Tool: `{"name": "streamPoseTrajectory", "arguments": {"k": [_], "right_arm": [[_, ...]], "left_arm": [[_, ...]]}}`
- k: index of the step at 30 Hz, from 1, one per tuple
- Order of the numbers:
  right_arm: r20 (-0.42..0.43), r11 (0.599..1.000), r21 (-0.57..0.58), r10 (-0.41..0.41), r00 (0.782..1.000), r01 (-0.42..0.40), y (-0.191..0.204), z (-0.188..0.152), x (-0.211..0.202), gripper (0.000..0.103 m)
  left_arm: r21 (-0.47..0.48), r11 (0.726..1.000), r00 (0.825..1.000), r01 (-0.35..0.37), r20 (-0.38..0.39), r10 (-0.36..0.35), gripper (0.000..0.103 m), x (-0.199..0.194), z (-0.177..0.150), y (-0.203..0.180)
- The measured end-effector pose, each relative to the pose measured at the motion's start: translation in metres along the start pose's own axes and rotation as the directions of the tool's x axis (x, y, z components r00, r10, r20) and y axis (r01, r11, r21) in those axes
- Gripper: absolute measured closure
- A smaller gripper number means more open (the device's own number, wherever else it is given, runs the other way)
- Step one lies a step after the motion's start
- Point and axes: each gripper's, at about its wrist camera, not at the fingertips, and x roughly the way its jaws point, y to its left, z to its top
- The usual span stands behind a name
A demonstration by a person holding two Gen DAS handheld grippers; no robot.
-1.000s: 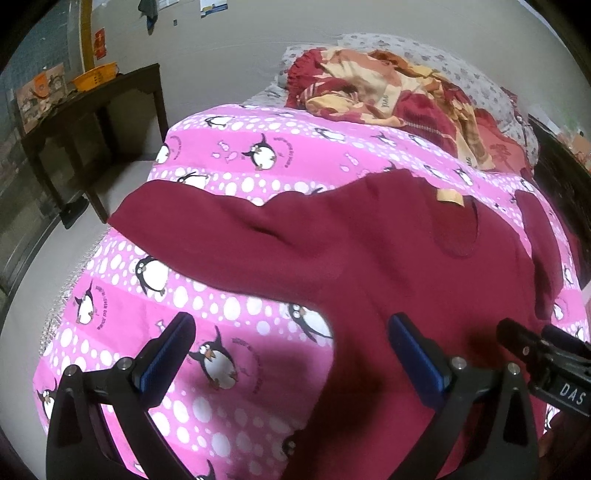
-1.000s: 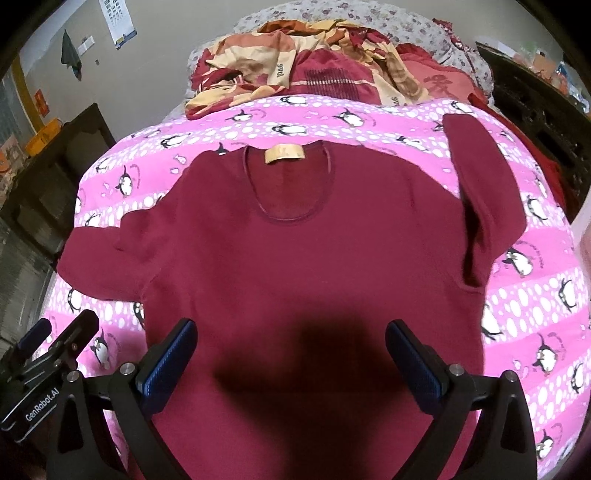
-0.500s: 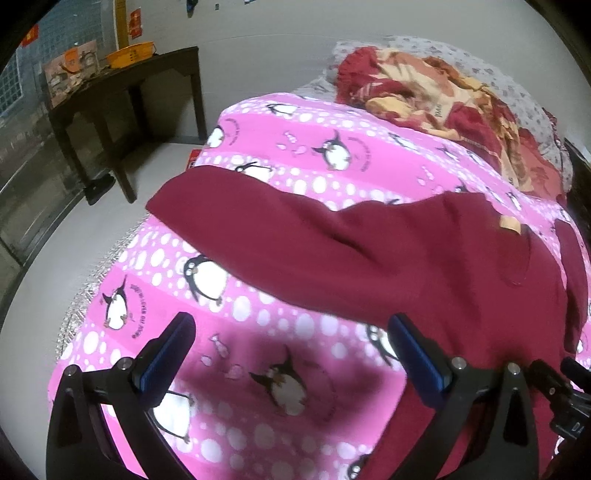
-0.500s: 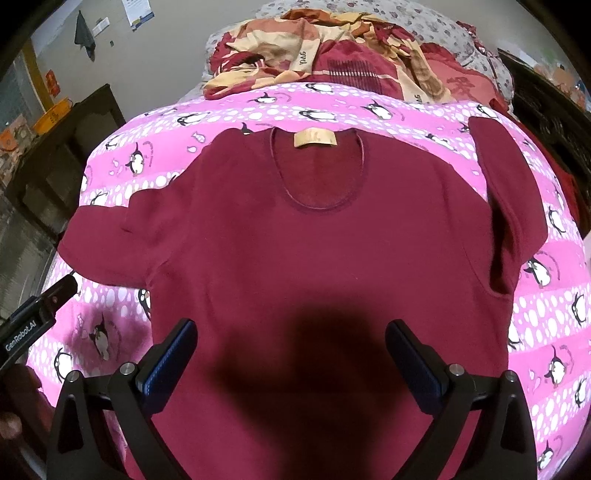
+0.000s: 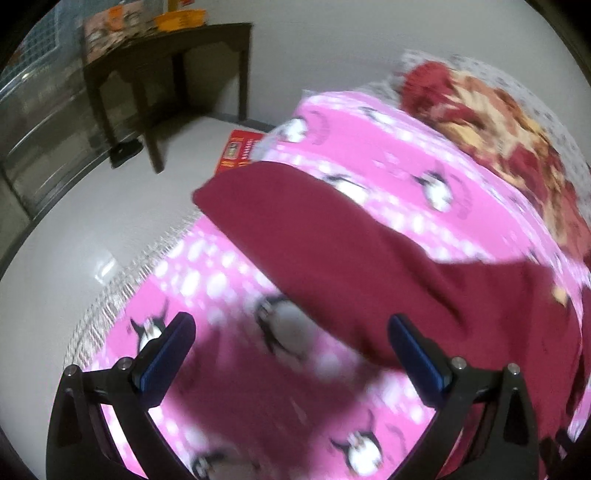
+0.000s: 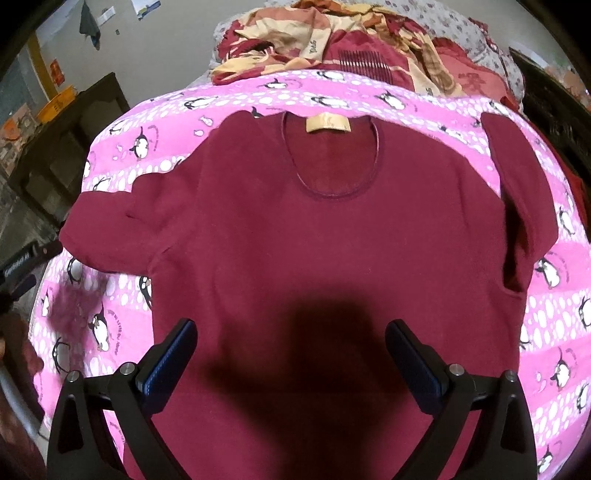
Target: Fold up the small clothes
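Maroon shirt [image 6: 314, 240] lies spread flat, neckline up, on the pink penguin blanket [image 6: 546, 332] covering the bed. Right gripper [image 6: 290, 354] hangs wide above its lower body; left gripper [image 5: 291, 350] gapes wide, empty, near its left sleeve [image 5: 295, 221].

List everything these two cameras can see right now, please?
shirt: one, maroon, flat on the blanket, neck label up
blanket: one, pink with penguins, covering the bed
bedding: one heap, red and cream, at the bed's far end
table: one, dark wood, by the wall left of the bed
basket: one, orange, on the table
packet: one, red, on the floor beside the bed
left gripper: black with blue pads, open, over the blanket near the shirt's sleeve
right gripper: black with blue pads, open, over the shirt's lower part
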Motion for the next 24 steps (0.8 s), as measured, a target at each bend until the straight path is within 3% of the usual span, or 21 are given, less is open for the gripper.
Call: {"name": "streamPoseTrajectory", "arguments": {"k": [6, 8, 10, 12, 14, 17, 22, 24], "right_arm": [[-0.037, 1.0, -0.001, 0.004, 0.999, -0.004, -0.003, 0.0, 0.015, 0.0], [-0.051, 1.0, -0.001, 0.003, 0.999, -0.003, -0.003, 0.001, 0.021, 0.0], [-0.065, 1.0, 0.004, 0.007, 0.998, -0.007, -0.005, 0.002, 0.027, 0.0], [-0.076, 1.0, 0.008, 0.013, 0.997, -0.012, -0.006, 0.003, 0.032, 0.0], [-0.084, 1.0, 0.009, 0.012, 0.996, -0.012, -0.006, 0.004, 0.036, 0.0], [-0.092, 1.0, 0.013, 0.015, 0.996, -0.014, -0.008, 0.003, 0.04, 0.0], [-0.099, 0.999, 0.019, 0.029, 0.995, -0.027, -0.01, 0.002, 0.041, 0.0], [-0.088, 1.0, 0.015, 0.027, 0.996, -0.026, -0.01, 0.002, 0.037, 0.0]], "left_arm": [[-0.159, 0.987, 1.0, -0.019, 0.004, 0.019, 0.001, 0.044, 0.034, 0.035], [-0.193, 0.981, 0.999, -0.023, 0.021, 0.027, 0.007, 0.054, 0.042, 0.04], [-0.21, 0.977, 1.0, -0.021, -0.004, 0.02, 0.028, 0.068, 0.048, 0.044], [-0.238, 0.971, 0.999, 0.002, -0.041, -0.013, 0.04, 0.083, 0.053, 0.047], [-0.269, 0.963, 0.999, 0.014, -0.024, -0.021, 0.042, 0.087, 0.053, 0.051], [-0.246, 0.969, 1.0, 0.021, 0.008, -0.02, 0.057, 0.085, 0.055, 0.046], [-0.179, 0.984, 0.999, -0.021, 0.042, 0.029, 0.091, 0.07, 0.057, 0.033], [-0.176, 0.984, 0.998, 0.028, 0.063, -0.017, 0.093, 0.057, 0.057, 0.028]]}}
